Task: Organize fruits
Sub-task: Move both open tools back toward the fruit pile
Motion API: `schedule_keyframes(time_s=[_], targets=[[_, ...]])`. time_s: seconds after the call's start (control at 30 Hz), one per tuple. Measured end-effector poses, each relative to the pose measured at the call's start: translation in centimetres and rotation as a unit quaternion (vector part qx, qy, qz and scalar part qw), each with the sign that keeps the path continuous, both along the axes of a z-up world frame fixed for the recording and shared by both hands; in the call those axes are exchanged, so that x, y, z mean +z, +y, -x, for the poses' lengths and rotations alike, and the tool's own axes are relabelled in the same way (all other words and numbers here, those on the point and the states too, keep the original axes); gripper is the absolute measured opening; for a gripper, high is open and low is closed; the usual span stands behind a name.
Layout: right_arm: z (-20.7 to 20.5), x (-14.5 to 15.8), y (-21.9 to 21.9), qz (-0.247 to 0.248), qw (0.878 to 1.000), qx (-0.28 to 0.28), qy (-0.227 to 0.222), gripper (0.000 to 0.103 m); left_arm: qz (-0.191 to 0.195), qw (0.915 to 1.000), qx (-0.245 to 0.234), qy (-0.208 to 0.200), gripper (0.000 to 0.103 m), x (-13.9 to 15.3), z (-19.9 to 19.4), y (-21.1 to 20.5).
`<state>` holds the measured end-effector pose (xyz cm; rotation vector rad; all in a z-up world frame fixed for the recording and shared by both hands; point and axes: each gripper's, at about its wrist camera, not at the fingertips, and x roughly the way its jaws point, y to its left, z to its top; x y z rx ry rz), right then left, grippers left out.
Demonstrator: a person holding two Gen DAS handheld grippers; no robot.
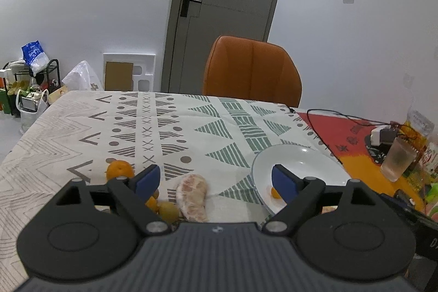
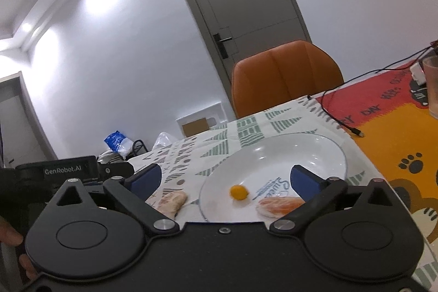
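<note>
My left gripper (image 1: 216, 181) is open and empty above a peeled pomelo segment (image 1: 192, 197) lying on the tablecloth. An orange (image 1: 119, 169) and small yellow-orange fruits (image 1: 164, 208) lie by its left finger. A white plate (image 1: 298, 160) sits to the right with a small kumquat (image 1: 274, 193) on it. My right gripper (image 2: 225, 179) is open and empty over the plate (image 2: 314, 152), which holds the kumquat (image 2: 238, 192) and a peeled orange-pink segment (image 2: 279, 205). The pomelo segment (image 2: 172, 203) lies left of the plate.
An orange chair (image 1: 251, 70) stands behind the table. A black cable (image 1: 328, 122), a glass (image 1: 398, 159), bottles and a charger sit on the red-orange mat at the right. The left gripper body (image 2: 68, 170) shows at the right wrist view's left.
</note>
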<state>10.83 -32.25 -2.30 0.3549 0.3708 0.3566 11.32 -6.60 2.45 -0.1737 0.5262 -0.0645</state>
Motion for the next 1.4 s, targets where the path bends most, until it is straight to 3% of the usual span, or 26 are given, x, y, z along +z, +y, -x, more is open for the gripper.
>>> schedule_keyframes(time_s=[0.63, 1.27, 1.4], targets=[[1.4, 1.8, 3.8, 0.016, 0.999, 0.032, -0.019, 0.102, -0.005, 0.9990, 0.029, -0.033, 0.087, 0.9, 3.8, 4.5], [0.4, -0.4, 8.0, 0.040, 0.995, 0.093, 0.025, 0.102, 0.023, 0.9966, 0.079, 0.001, 0.087, -2.2, 4.2, 10.4], [-0.1, -0.9, 9.3, 0.051, 0.992, 0.111, 0.035, 0.093, 0.022, 0.9965, 0.080, 0.009, 0.087, -3.1, 3.8, 10.9]])
